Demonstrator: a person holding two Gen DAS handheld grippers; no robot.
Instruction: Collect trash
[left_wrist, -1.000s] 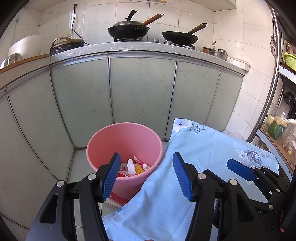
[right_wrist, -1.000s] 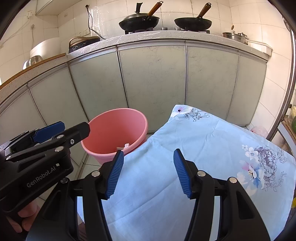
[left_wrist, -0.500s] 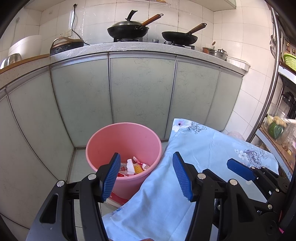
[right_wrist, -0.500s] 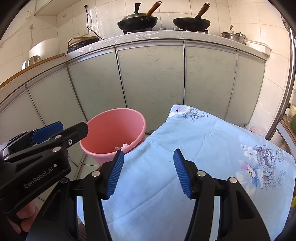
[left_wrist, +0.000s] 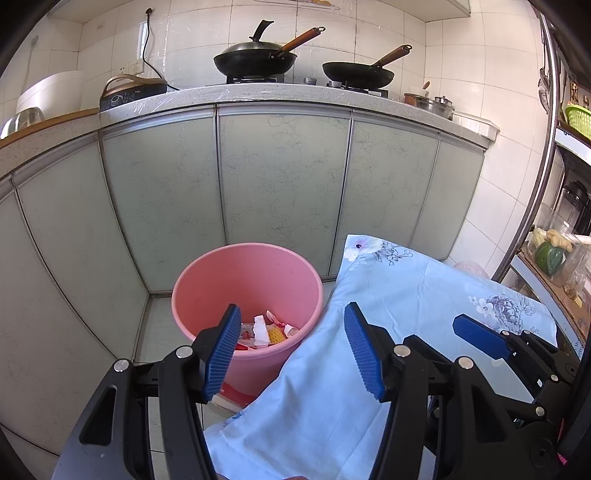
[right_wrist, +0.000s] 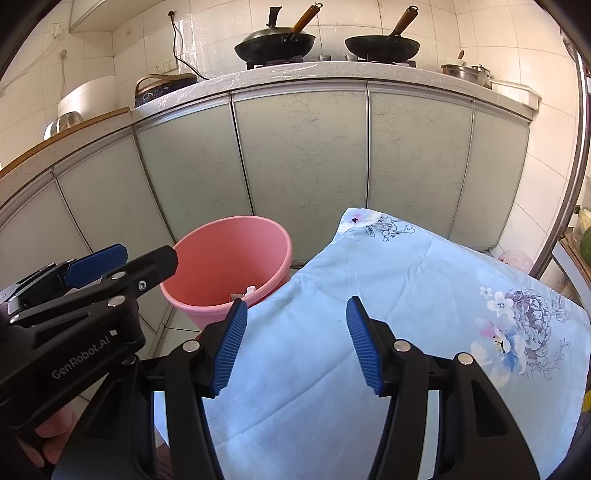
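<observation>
A pink bucket (left_wrist: 221, 273) stands on the floor against the cabinets, with several scraps of trash (left_wrist: 266, 330) at its bottom. It also shows in the right wrist view (right_wrist: 218, 254). My left gripper (left_wrist: 293, 350) is open and empty, held above the bucket's near rim and the cloth's edge. My right gripper (right_wrist: 297, 345) is open and empty above the light blue floral cloth (right_wrist: 406, 295). The left gripper shows at the left of the right wrist view (right_wrist: 96, 266). The right gripper shows at the right of the left wrist view (left_wrist: 480, 338).
Grey-green cabinet doors (left_wrist: 280, 184) stand behind the bucket. The counter carries two woks (left_wrist: 255, 61), an induction cooker (left_wrist: 133, 92) and a steel pot (left_wrist: 436, 105). A shelf with vegetables (left_wrist: 550, 251) stands at the right. Tiled floor (left_wrist: 159, 325) lies left of the bucket.
Both grippers stay open and empty. The views have shifted only slightly, with the bucket drifting a little to the left in the right wrist view.
</observation>
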